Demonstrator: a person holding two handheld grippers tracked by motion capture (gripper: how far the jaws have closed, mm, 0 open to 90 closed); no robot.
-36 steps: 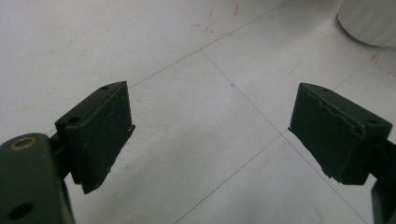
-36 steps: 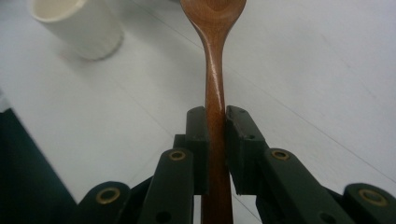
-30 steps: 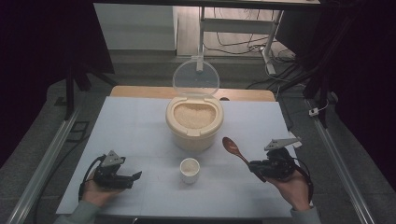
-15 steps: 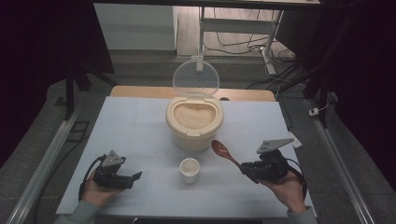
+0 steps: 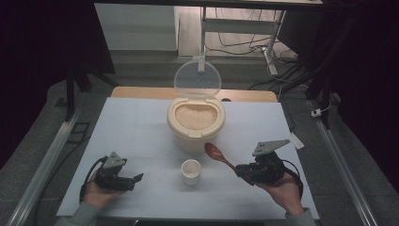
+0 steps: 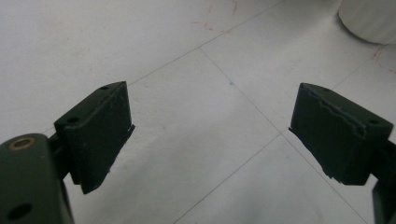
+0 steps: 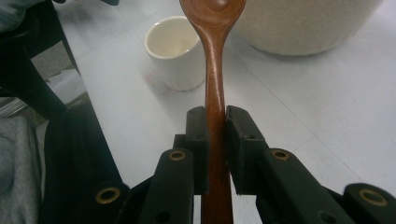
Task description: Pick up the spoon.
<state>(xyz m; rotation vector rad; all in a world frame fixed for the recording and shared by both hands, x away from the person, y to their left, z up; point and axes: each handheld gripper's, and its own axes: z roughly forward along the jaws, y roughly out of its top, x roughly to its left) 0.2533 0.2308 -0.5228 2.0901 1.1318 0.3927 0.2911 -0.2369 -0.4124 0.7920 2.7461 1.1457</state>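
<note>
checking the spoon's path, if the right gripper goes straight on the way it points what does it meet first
Likely the rice tub: the right gripper holds the spoon aimed up-left at its wall, and the cup sits just beside that line. Depth is unclear.

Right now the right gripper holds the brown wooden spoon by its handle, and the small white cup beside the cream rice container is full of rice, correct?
Not quite. The right gripper does clamp the brown wooden spoon, but the small white cup beside the cream rice container looks empty, as the right gripper view shows.

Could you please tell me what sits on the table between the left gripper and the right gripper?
In the high view, a small white cup stands between the left gripper and the right gripper; otherwise that stretch is bare.
</note>
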